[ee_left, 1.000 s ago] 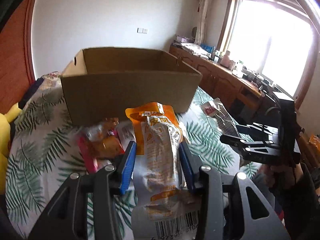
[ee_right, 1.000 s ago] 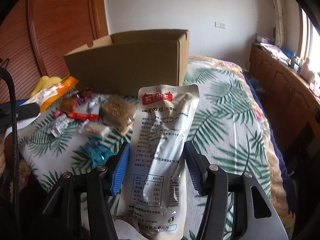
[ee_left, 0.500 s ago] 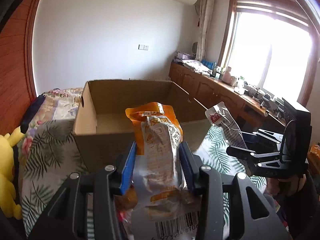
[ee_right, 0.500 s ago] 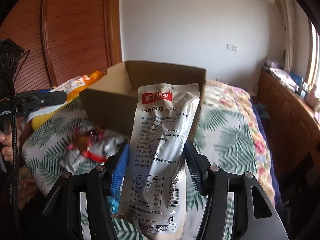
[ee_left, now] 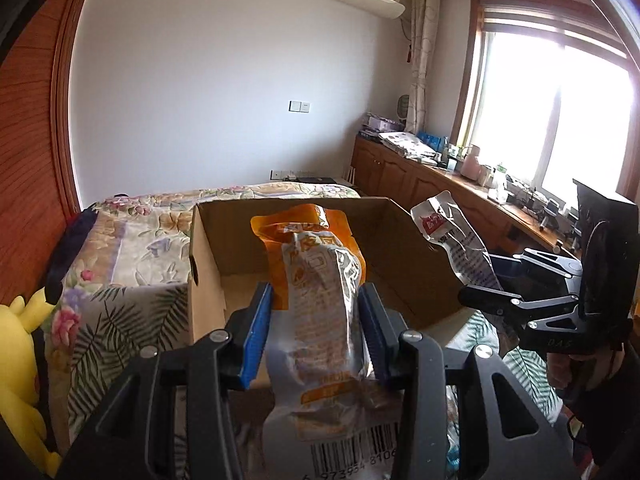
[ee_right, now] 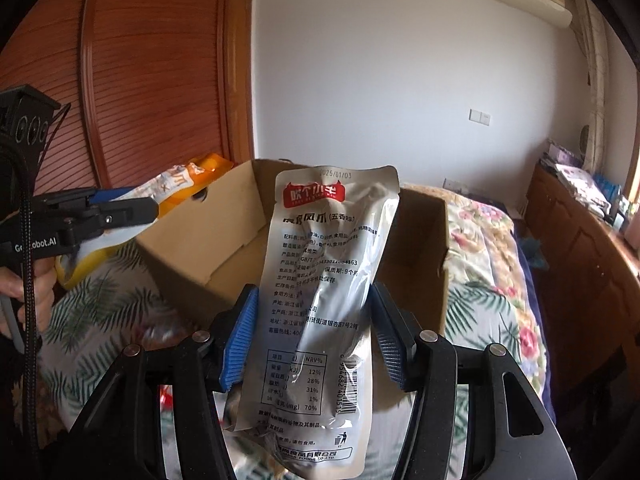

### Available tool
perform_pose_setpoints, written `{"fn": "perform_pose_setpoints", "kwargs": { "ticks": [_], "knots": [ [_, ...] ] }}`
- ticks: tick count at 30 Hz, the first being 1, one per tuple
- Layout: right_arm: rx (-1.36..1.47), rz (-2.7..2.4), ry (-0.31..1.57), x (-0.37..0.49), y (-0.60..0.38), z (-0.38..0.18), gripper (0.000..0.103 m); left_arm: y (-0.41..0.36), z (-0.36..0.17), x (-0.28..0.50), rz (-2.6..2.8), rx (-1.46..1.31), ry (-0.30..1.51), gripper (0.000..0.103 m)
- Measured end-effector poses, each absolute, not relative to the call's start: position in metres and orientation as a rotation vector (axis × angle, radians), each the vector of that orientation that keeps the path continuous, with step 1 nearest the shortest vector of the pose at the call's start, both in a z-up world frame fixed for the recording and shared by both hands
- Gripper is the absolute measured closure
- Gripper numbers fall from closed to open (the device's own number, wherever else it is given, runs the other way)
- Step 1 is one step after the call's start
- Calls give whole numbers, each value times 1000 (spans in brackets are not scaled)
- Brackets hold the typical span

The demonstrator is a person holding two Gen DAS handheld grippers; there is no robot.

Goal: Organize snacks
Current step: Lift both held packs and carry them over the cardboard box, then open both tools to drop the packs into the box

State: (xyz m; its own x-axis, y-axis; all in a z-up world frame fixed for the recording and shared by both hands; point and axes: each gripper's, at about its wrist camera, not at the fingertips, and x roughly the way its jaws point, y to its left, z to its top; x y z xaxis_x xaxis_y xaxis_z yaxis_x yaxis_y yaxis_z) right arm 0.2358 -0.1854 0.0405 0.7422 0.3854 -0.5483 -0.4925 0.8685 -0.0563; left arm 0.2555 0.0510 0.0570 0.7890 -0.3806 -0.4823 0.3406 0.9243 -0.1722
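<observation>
My left gripper (ee_left: 316, 300) is shut on an orange and clear snack packet (ee_left: 324, 304), held upright over the near rim of an open cardboard box (ee_left: 404, 248). My right gripper (ee_right: 312, 304) is shut on a silver snack pouch with a red label (ee_right: 320, 280), also upright, in front of the same cardboard box (ee_right: 216, 240). Each gripper shows in the other's view: the right gripper (ee_left: 476, 276) with its silver pouch (ee_left: 456, 240) at the box's right side, the left gripper (ee_right: 132, 204) with the orange packet (ee_right: 188, 180) at its left corner. The box floor that shows is bare.
The box stands on a bed with a palm-leaf cover (ee_right: 492, 280). Loose snacks lie blurred below the grippers (ee_right: 160, 336). A yellow plush toy (ee_left: 20, 344) sits at the bed's left edge. A wooden cabinet (ee_left: 424, 184) with clutter runs under the window, a slatted wooden wardrobe (ee_right: 132, 80) stands left.
Both grippers have risen and moved toward the box with their packets still held. The box's inside now shows, and the loose snack pile has dropped below the views.
</observation>
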Motion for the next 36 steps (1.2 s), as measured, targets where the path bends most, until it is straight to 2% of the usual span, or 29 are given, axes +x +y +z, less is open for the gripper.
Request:
{"fn": "perform_pose_setpoints", "kwargs": {
  "ticks": [13, 25, 28, 31, 33, 36],
  "knots": [
    [-191, 477, 568, 299, -176, 36, 45, 54, 42, 316, -372, -78, 562, 61],
    [-211, 433, 589, 318, -174, 23, 45, 41, 27, 333, -342, -46, 588, 58],
    [-223, 444, 615, 317, -170, 16, 46, 42, 26, 331, -321, -56, 587, 51],
    [-232, 443, 624, 316, -168, 15, 46, 42, 26, 328, -315, -52, 585, 49],
    [-215, 453, 629, 317, -169, 19, 38, 41, 27, 324, -314, -51, 584, 46],
    [-214, 459, 639, 313, -169, 21, 38, 41, 28, 317, -318, -55, 584, 45]
  ]
}}
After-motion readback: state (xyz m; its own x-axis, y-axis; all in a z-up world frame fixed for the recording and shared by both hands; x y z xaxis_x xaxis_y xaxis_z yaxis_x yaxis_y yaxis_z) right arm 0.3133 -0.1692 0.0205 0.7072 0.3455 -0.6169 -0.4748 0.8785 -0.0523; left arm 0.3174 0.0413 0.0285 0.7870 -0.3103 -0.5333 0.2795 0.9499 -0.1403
